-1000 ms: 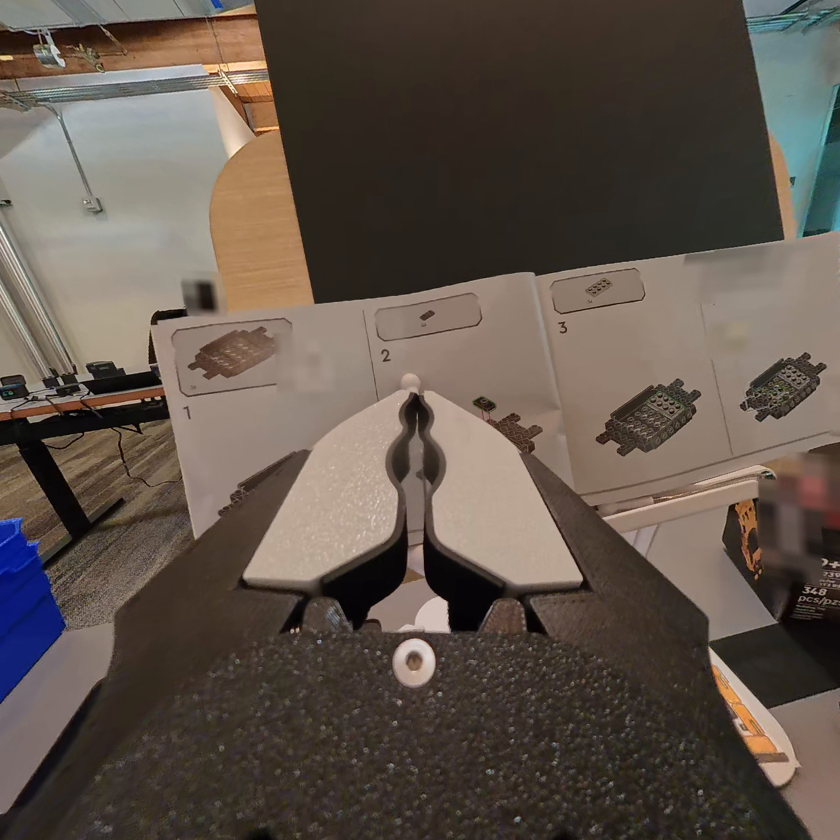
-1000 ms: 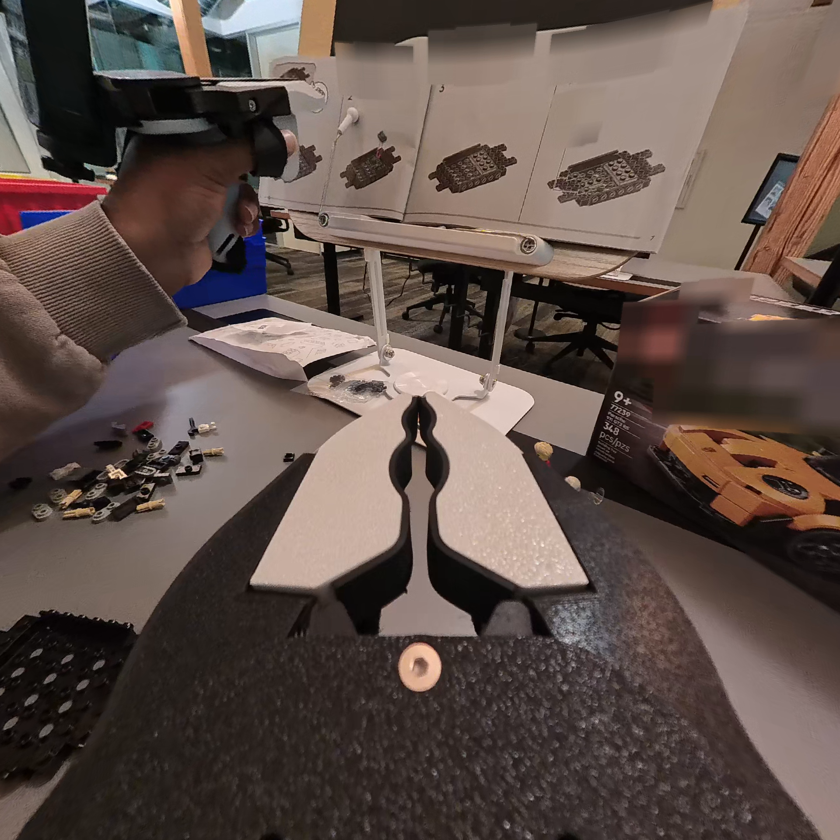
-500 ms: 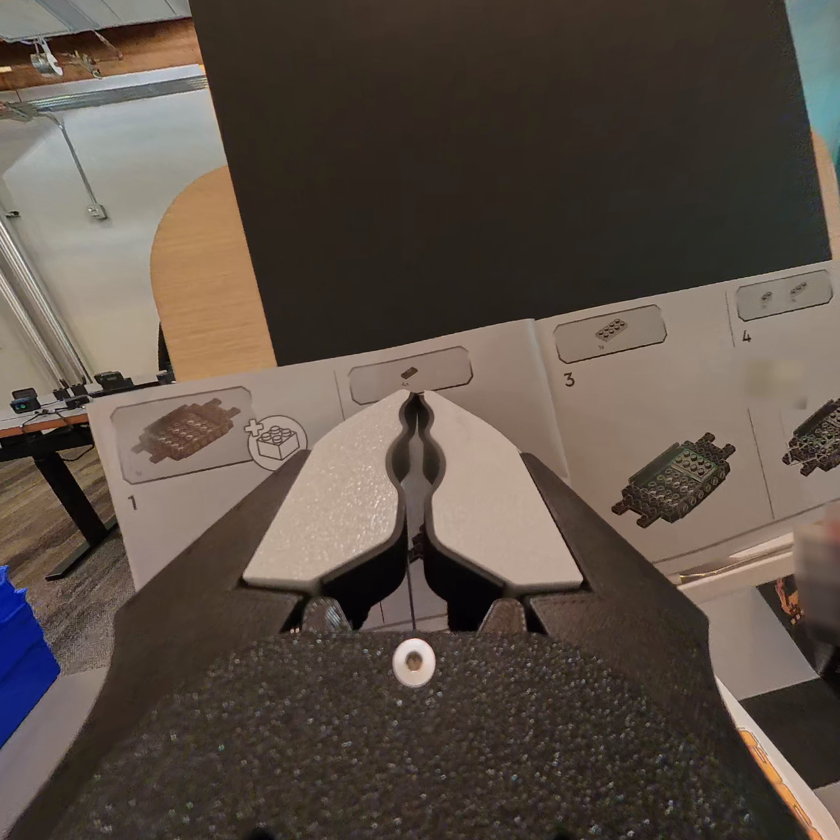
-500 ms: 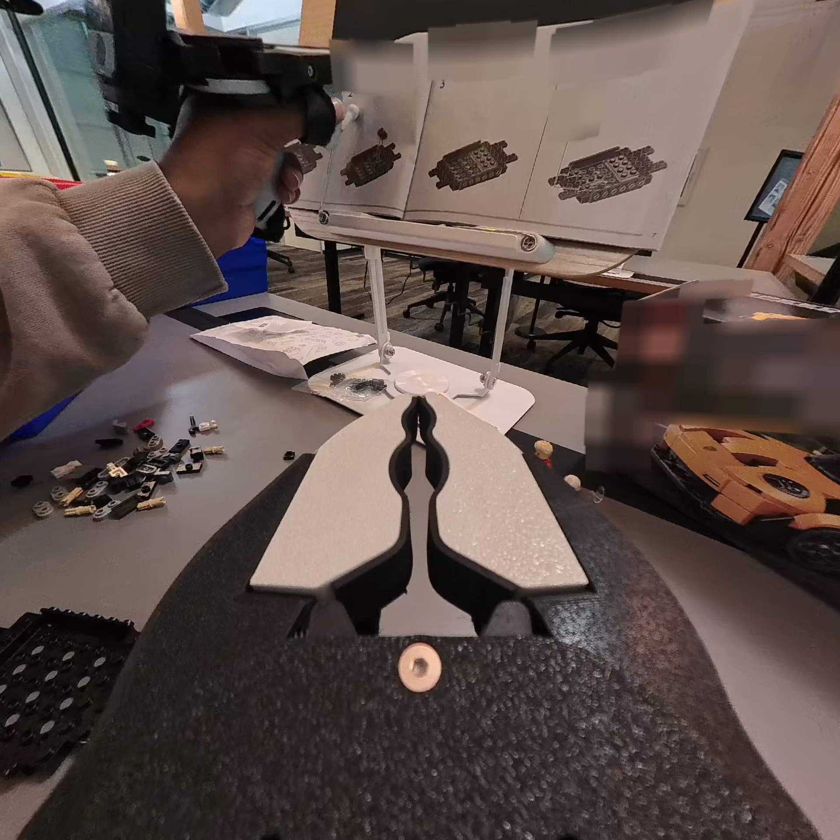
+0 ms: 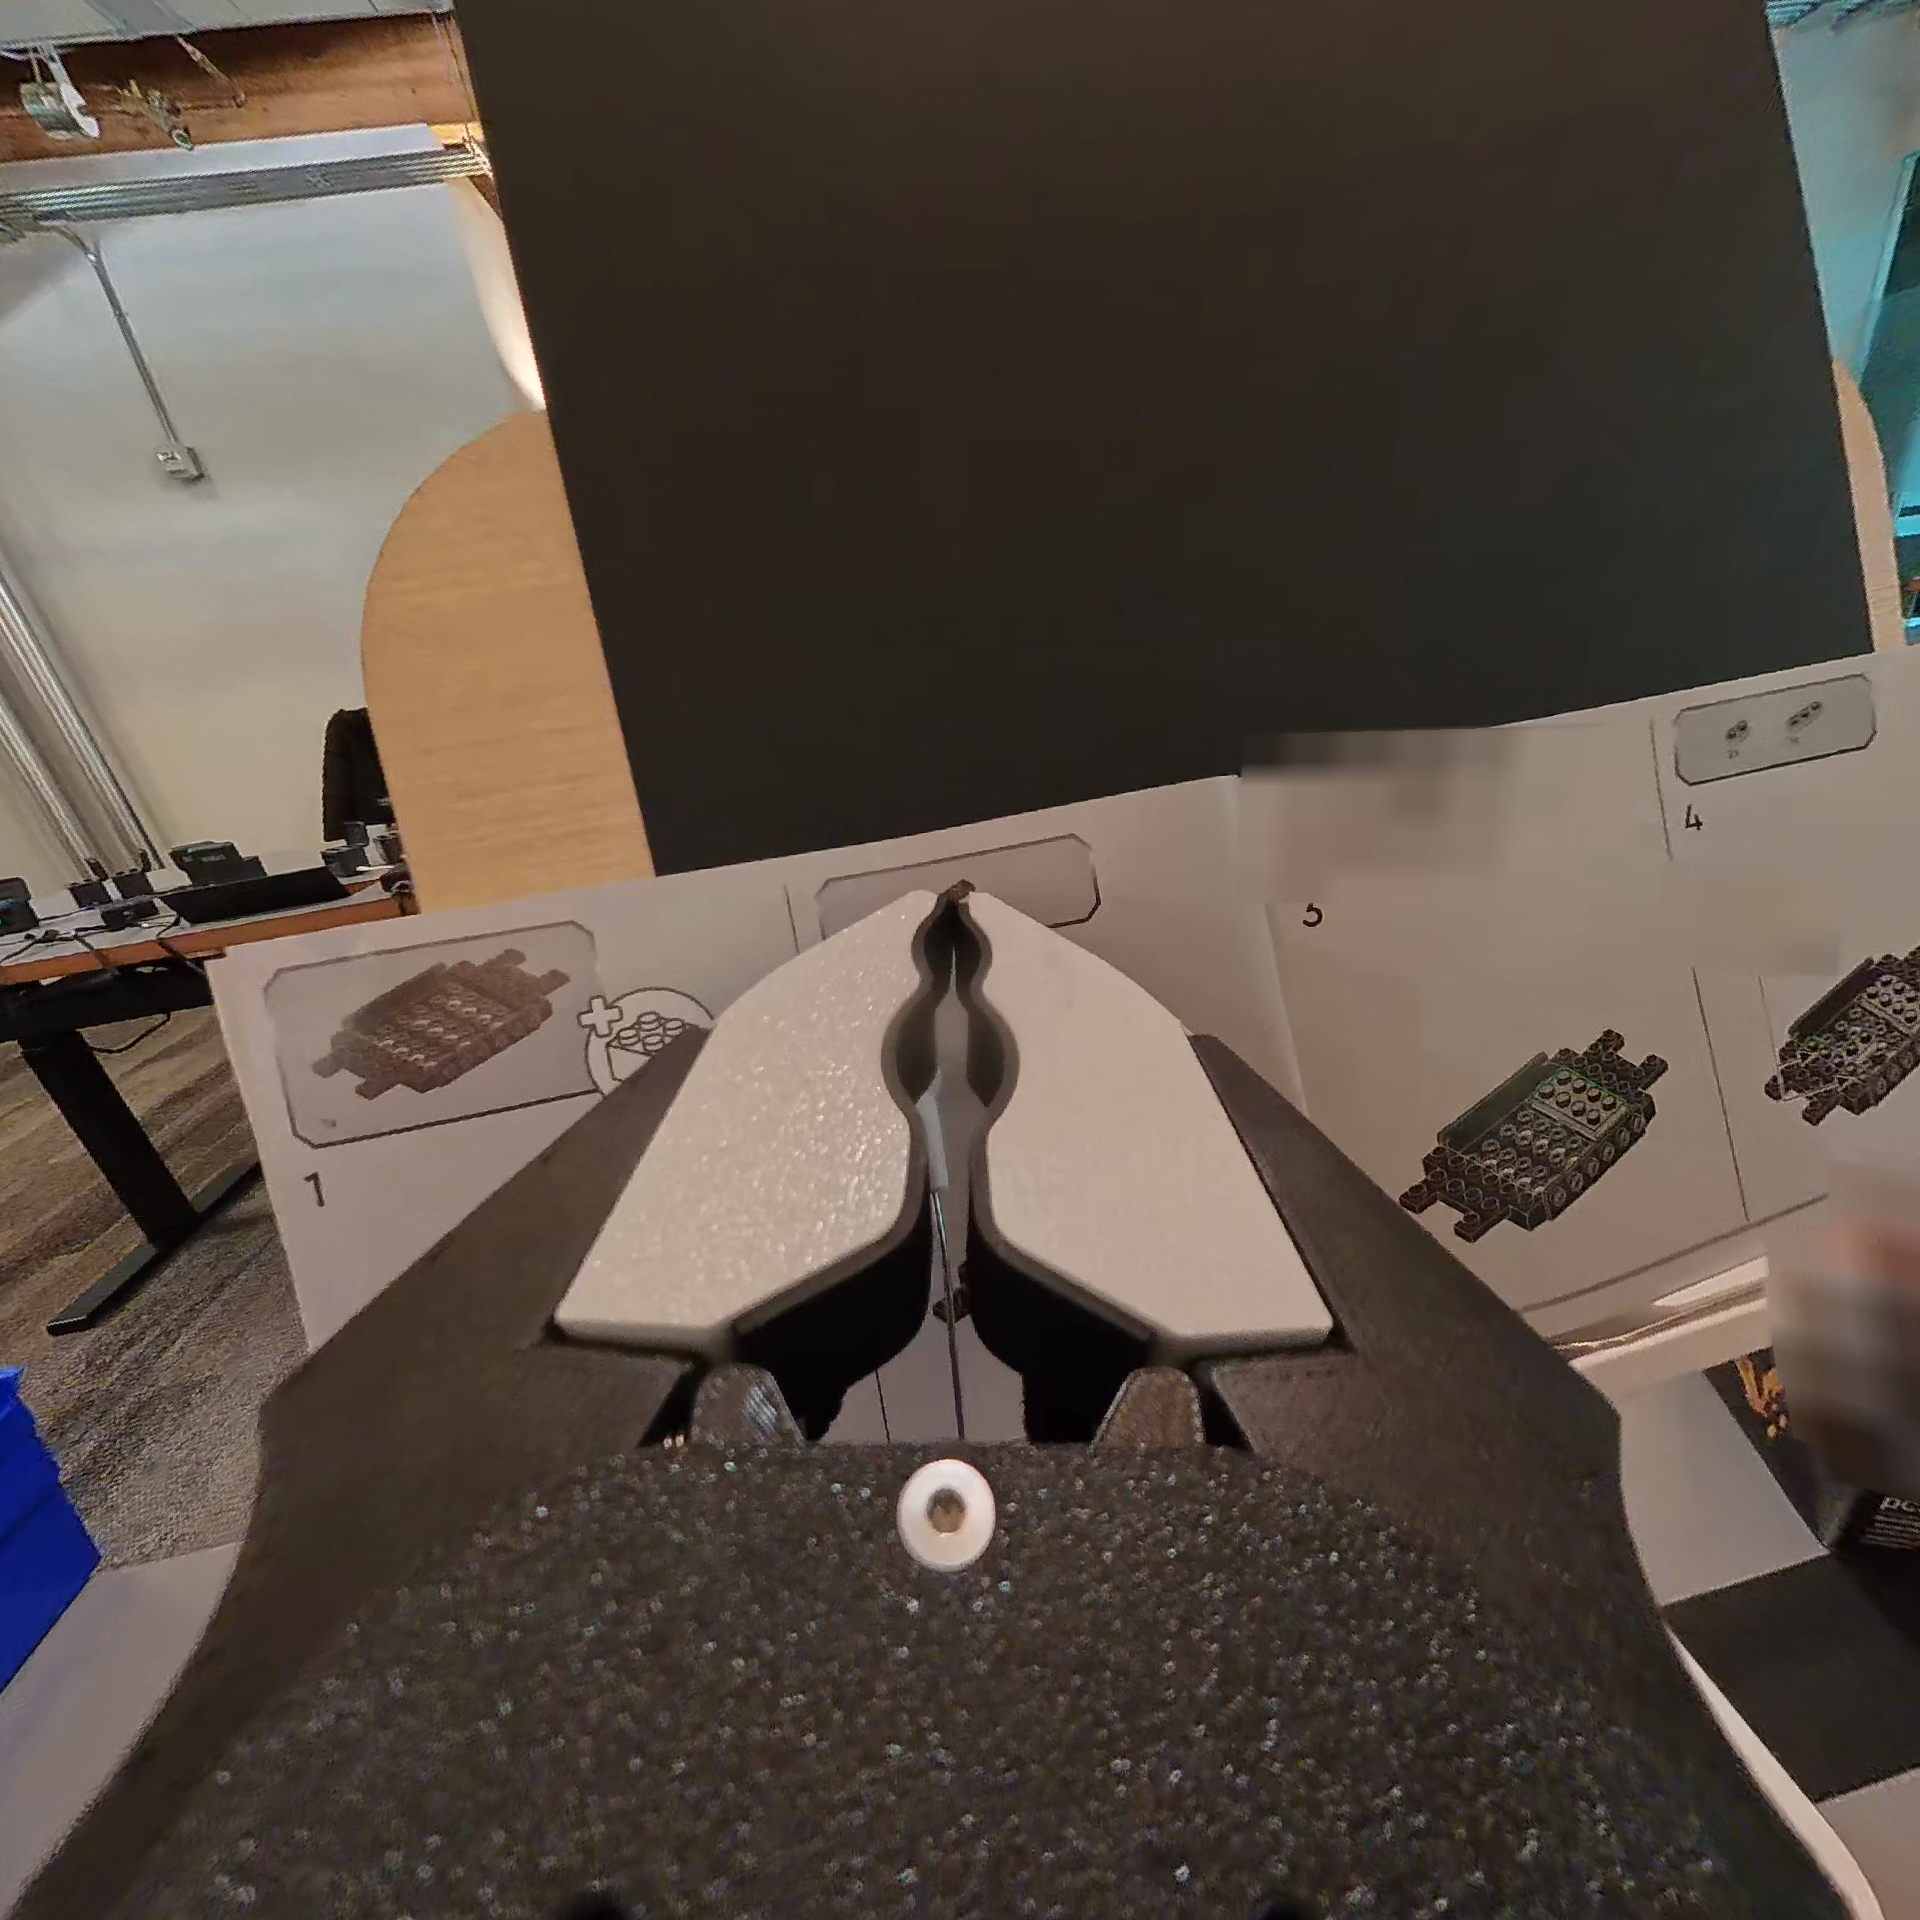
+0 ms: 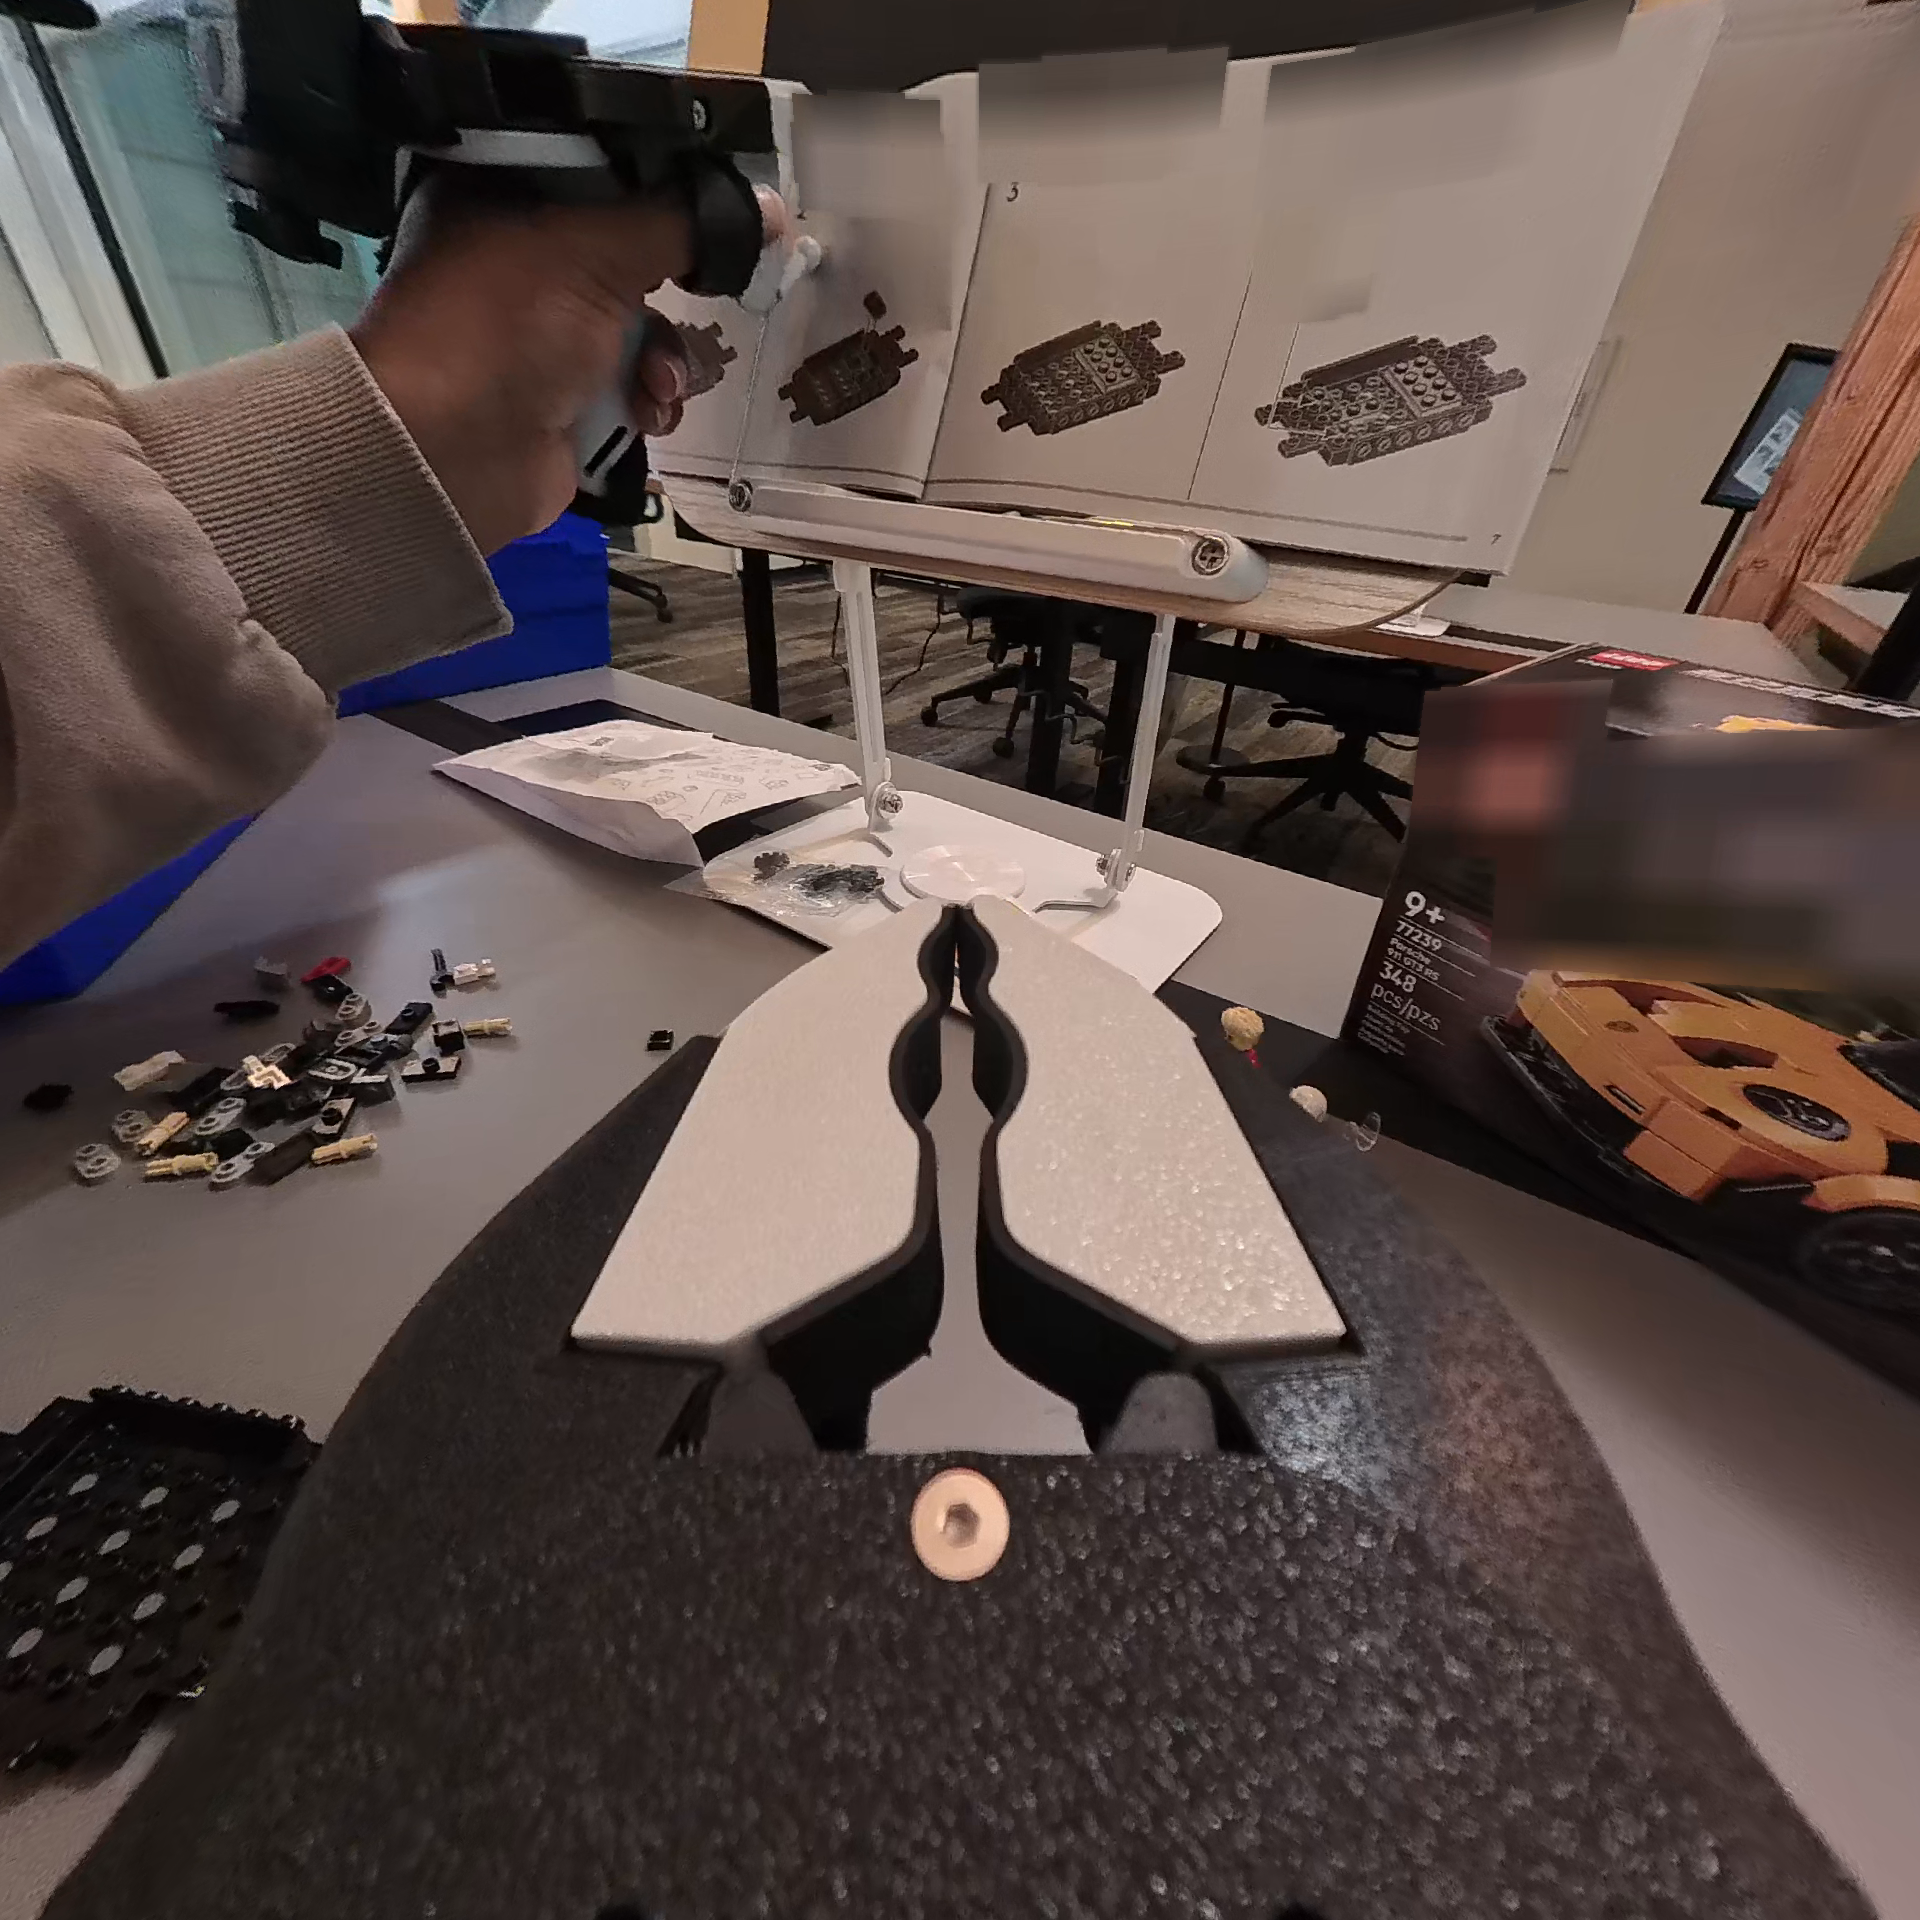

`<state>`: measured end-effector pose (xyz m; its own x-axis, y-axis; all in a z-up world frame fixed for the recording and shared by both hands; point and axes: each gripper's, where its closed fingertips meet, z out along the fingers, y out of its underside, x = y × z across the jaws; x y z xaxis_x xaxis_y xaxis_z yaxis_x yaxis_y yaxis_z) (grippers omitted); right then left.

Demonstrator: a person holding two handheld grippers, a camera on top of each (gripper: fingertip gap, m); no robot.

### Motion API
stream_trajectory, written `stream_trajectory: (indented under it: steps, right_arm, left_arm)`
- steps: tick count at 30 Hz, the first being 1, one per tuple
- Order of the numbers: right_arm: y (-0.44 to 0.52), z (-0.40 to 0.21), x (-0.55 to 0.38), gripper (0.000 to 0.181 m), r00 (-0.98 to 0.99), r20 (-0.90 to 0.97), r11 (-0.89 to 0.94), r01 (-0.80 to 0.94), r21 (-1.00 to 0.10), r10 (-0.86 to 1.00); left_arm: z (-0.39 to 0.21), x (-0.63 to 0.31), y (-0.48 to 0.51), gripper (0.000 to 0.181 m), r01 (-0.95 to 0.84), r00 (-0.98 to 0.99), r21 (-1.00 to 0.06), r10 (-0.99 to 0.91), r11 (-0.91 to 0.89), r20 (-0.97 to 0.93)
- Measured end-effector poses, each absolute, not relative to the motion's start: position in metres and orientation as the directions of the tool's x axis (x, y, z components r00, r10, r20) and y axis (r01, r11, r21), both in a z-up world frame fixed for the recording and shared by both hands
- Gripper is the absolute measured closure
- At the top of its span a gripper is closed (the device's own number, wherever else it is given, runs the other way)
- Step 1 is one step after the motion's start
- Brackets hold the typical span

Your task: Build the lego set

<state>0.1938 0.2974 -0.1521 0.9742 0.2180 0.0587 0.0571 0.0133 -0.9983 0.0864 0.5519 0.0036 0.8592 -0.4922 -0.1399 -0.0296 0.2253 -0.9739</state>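
Note:
The open instruction booklet (image 5: 1455,987) stands on a white book stand (image 6: 1039,540). My left gripper (image 5: 956,904) is shut and held up close against the booklet's left page; it also shows in the right wrist view (image 6: 774,275), held by a hand. The stand's thin wire page holder (image 5: 940,1132), with a white sleeve, shows through the gap under its fingers; I cannot tell if it is gripped. My right gripper (image 6: 956,920) is shut and empty, low over the grey table. Loose small lego pieces (image 6: 291,1081) lie to its left. A black studded chassis plate (image 6: 104,1558) lies at the near left.
The lego box (image 6: 1662,1039) with an orange car stands on the right. A white paper bag (image 6: 644,779) and a clear bag of black pieces (image 6: 821,883) lie by the stand's base. Two small round pieces (image 6: 1242,1029) lie near the box. A blue bin (image 6: 540,592) is behind the arm. My hands' fingertips stand some 30 cm from each other. The black studded chassis plate (image 6: 104,1558) is closer to my right gripper, around 20 cm from its tips; the left tips are 45 cm off.
My left gripper has moved forward and right along the booklet; the page holder's white tip, once just past the fingertips, now lies under the fingers. The right gripper has stayed still.

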Motion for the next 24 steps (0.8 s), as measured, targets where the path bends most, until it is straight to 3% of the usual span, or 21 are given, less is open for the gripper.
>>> stream_trajectory:
  steps: [14,24]
  right_arm:
    - [0.296,-0.151,0.191,0.181,0.973,0.054,0.011,0.053,-0.999,0.226]
    - [0.292,-0.172,0.149,0.181,0.912,0.093,-0.065,0.129,-0.989,0.400]
  left_arm:
    - [-0.028,0.053,0.461,0.181,-0.061,0.722,-0.990,-0.680,0.125,-0.130]
    - [-0.122,-0.004,0.371,0.174,-0.287,0.625,-0.958,-0.758,-0.001,-0.186]
